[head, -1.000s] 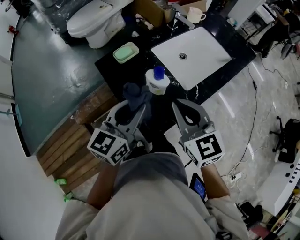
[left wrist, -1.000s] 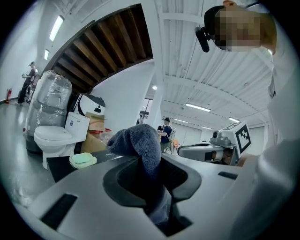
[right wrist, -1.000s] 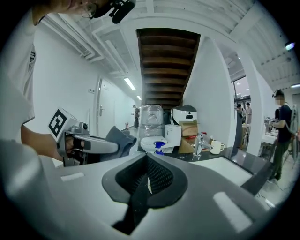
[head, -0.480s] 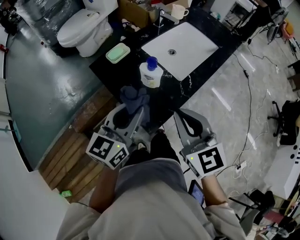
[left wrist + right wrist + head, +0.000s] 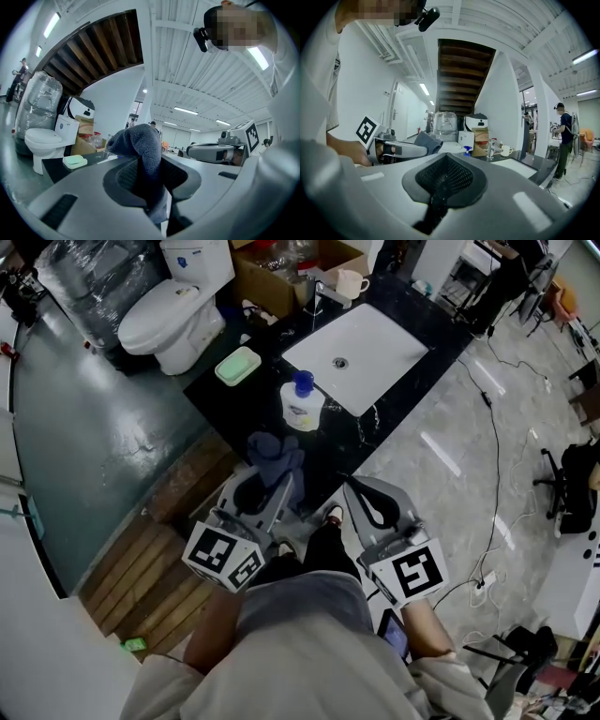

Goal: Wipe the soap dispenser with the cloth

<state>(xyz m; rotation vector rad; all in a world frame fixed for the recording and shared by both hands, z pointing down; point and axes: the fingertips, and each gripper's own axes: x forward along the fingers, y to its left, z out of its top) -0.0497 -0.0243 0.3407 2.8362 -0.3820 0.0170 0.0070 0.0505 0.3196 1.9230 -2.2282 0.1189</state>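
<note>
The soap dispenser [image 5: 302, 407], a white bottle with a blue pump, stands on the black counter [image 5: 234, 404] left of the sink; its blue pump [image 5: 467, 150] shows in the right gripper view. My left gripper [image 5: 273, 486] is shut on a blue-grey cloth [image 5: 275, 456], which bunches out past the jaws [image 5: 140, 150]. The cloth hangs a little short of the dispenser and does not touch it. My right gripper [image 5: 367, 491] is beside it to the right, by the counter's near edge, shut with nothing between its pads [image 5: 444, 176].
A white sink [image 5: 356, 348] with a faucet [image 5: 323, 293] and a mug [image 5: 351, 283] fill the counter's far end. A green soap dish [image 5: 237, 366] lies left of the dispenser. A toilet [image 5: 173, 320], a cardboard box [image 5: 281, 273] and wooden boards [image 5: 141, 559] are around.
Both grippers have drawn back from the counter toward me. The cloth, close against the dispenser a second ago, now hangs apart from it. Both jaws stayed shut.
</note>
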